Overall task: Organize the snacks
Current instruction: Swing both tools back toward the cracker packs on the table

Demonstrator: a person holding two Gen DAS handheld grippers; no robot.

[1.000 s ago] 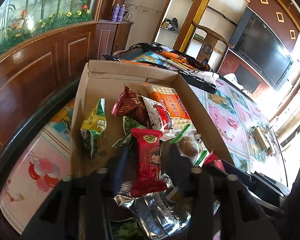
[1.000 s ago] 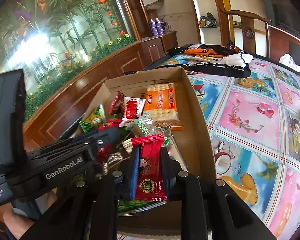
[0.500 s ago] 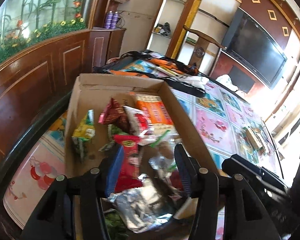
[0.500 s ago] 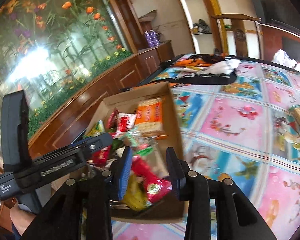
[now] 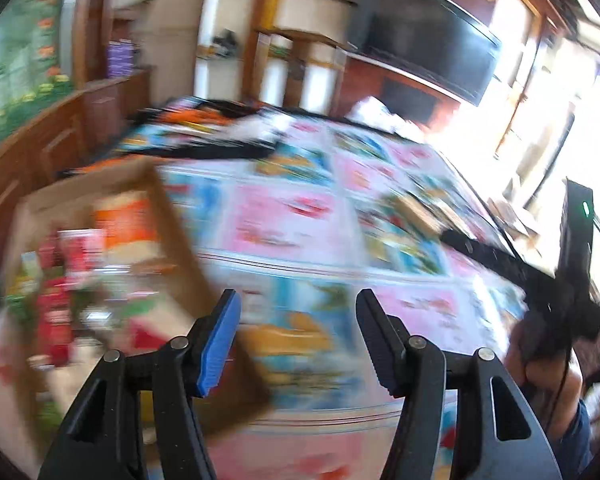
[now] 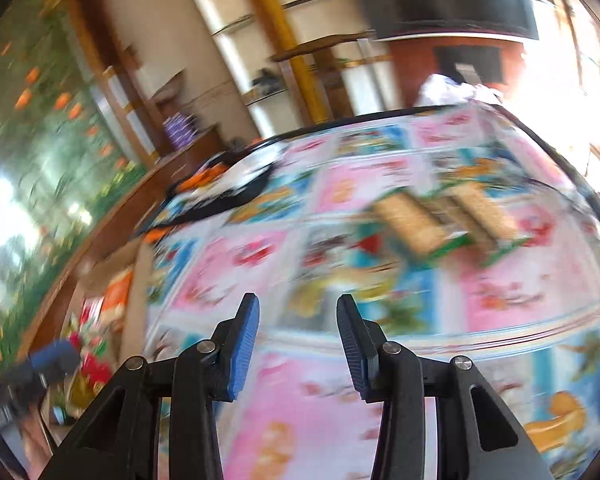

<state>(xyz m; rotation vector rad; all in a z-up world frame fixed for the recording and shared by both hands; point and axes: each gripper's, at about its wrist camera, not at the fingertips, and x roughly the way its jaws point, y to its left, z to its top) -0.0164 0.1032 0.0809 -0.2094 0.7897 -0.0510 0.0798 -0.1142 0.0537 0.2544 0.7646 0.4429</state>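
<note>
Snacks point(image 5: 72, 276) sit heaped in the cardboard box point(image 5: 172, 216) at the table's left edge, a blur of red, green and orange wrappers in the left wrist view. Both pictures are smeared with motion. Left gripper point(image 5: 296, 340) hangs over the bright cartoon-patterned tablecloth point(image 5: 284, 216) just beside the box's right wall, its jaws opening with nothing between them. Right gripper point(image 6: 298, 344) is out over the middle of the cloth, jaws also opening and empty, blue pads point(image 6: 244, 344) clear of everything. Ahead of it, toward the table's far right edge, two long cracker packs point(image 6: 444, 220) with green edging lie side by side on the cloth, well apart from the box. A dark-and-orange bundle of fabric point(image 6: 228, 188) lies at the far left corner of the table. In the right wrist view the box point(image 6: 134, 300) shows only at the left, with red wrappers inside.
</note>
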